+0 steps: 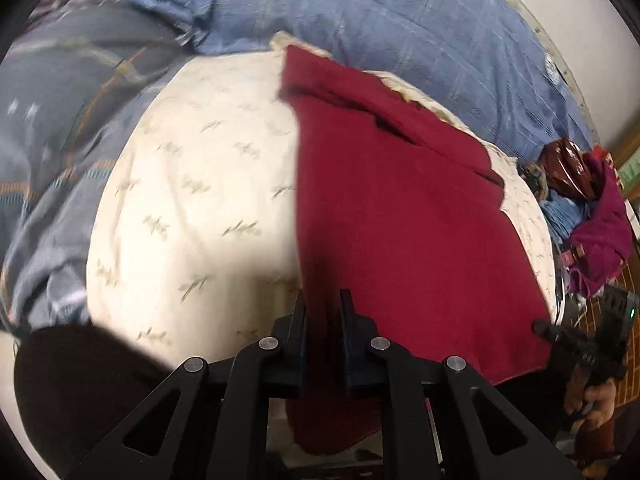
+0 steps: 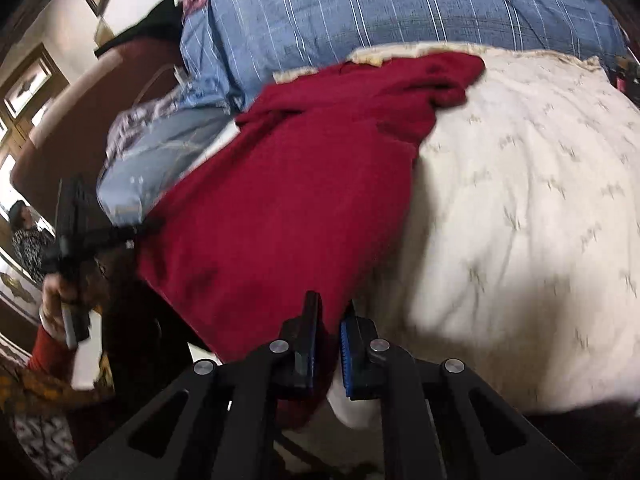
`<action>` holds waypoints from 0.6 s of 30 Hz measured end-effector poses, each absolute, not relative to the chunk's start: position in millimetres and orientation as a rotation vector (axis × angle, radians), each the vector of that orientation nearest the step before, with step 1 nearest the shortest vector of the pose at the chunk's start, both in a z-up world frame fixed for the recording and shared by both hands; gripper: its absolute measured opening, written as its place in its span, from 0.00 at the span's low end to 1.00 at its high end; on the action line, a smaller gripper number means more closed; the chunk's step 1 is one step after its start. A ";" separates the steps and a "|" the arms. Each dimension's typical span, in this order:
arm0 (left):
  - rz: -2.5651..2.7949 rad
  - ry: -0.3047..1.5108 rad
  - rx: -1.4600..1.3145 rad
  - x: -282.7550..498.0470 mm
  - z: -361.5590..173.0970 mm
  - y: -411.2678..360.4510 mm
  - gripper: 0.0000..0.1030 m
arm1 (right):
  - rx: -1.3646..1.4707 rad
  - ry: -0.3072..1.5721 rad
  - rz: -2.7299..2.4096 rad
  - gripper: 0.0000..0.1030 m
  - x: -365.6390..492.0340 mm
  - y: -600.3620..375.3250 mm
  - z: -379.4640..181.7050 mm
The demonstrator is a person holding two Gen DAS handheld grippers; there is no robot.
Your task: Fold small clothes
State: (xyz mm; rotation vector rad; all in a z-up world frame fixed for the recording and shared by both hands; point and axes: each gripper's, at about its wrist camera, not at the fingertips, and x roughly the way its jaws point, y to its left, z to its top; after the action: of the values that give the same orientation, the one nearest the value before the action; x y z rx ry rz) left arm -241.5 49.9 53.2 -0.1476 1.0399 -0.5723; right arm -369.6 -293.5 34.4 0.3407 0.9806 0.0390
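A dark red knit garment (image 1: 400,216) lies on a cream leaf-printed bedsheet (image 1: 192,200), reaching its near edge. The left gripper (image 1: 323,312) and right gripper (image 2: 332,312) each clamp that hem. A blue striped quilt (image 2: 400,4) borders the far edge.

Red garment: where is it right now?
The red garment lies on the cream pillow, below the blue quilt; left gripper and right gripper pinch its near corners.

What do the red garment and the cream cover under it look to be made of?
Red garment: soft matte knit, probably cotton or fleece; it drapes limply, without sheen. Cream cover: matte woven fabric, likely cotton, printed with small sprigs; it puffs and wrinkles softly.
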 end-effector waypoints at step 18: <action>-0.484 1.123 -0.111 -239.3 22.8 22.7 0.49 | 0.477 1.077 0.097 0.30 -367.0 -290.5 -9.3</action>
State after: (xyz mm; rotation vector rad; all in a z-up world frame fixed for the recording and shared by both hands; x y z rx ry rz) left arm -239.3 22.7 22.8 -0.1115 1.1227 -0.4837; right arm -367.0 -290.5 -9.3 0.4774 1.0770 0.0972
